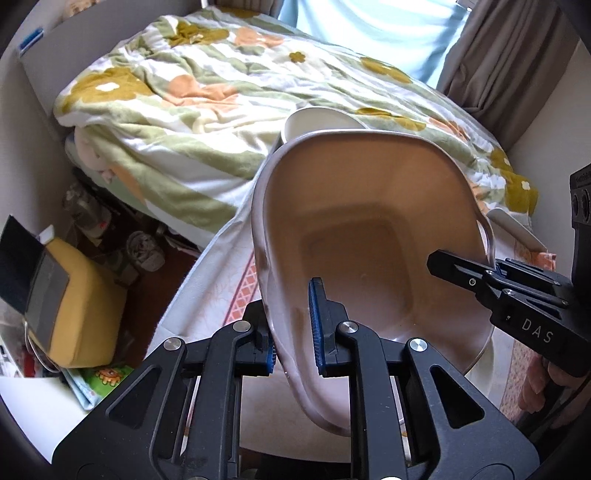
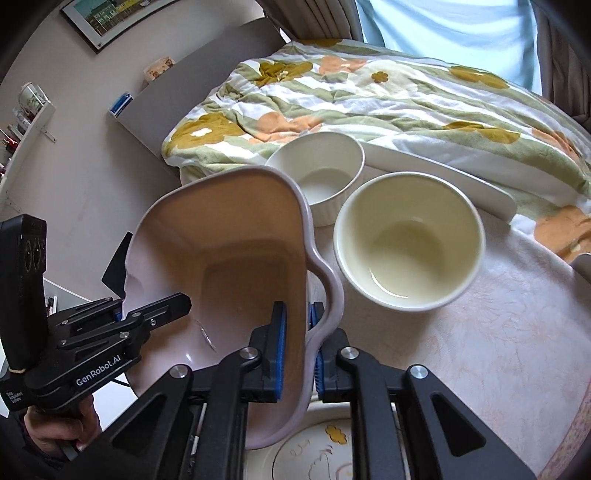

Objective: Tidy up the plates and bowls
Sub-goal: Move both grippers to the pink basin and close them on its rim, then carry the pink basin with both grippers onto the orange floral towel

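Pink dish [image 2: 236,258]: stiff, glazed, likely slippery, breakable. Left claw [image 1: 293,343] and right claw [image 2: 297,350] both clamped on opposite rims.

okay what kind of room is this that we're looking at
Most likely a bedroom, with dishes being sorted on a cloth-covered table. A bed with a floral quilt stands right behind it, curtains hang at the window, and a framed picture is on the wall.

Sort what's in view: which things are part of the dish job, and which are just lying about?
Job:
pink dish, clamped by left gripper and right gripper
cream bowl
white ramekin
white tray
flowered plate

Lying about:
quilt
yellow cushion
framed picture
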A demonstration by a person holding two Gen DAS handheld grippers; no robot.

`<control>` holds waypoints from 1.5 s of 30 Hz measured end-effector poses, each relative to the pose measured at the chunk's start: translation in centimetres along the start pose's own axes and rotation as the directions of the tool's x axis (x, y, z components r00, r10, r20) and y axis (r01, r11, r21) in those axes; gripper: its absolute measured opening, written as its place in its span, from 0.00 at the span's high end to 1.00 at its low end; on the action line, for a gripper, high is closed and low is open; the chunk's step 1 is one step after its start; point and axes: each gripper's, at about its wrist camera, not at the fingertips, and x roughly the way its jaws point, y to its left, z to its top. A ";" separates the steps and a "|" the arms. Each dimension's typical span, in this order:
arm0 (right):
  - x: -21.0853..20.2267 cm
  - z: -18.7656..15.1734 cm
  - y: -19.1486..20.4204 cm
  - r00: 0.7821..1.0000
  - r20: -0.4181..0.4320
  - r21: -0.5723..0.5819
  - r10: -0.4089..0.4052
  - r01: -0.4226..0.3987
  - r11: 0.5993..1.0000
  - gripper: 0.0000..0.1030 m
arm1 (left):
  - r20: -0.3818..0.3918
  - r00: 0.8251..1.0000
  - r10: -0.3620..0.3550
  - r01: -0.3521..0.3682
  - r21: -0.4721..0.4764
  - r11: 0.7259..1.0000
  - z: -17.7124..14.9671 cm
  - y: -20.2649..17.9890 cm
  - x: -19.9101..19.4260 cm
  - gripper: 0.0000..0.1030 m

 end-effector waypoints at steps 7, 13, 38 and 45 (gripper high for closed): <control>-9.7 -4.0 -2.9 0.992 0.115 0.060 -0.050 0.044 0.997 0.89 | 0.056 0.996 -0.073 0.067 0.107 0.992 -1.8 -8.9 -5.1 0.88; -16.9 -8.8 -7.6 0.972 0.181 0.150 -0.150 0.124 0.981 0.89 | 0.033 0.986 -0.163 0.153 0.210 0.966 -4.8 -17.3 -6.4 0.88; -17.7 -23.5 -23.1 0.928 0.114 0.432 -0.356 0.276 0.858 0.89 | -0.211 0.961 -0.181 0.256 0.421 0.870 -15.1 -34.9 6.8 0.88; -17.2 -24.6 -23.7 0.931 0.101 0.420 -0.350 0.279 0.864 0.88 | -0.210 0.965 -0.158 0.237 0.432 0.870 -15.4 -34.9 7.9 0.88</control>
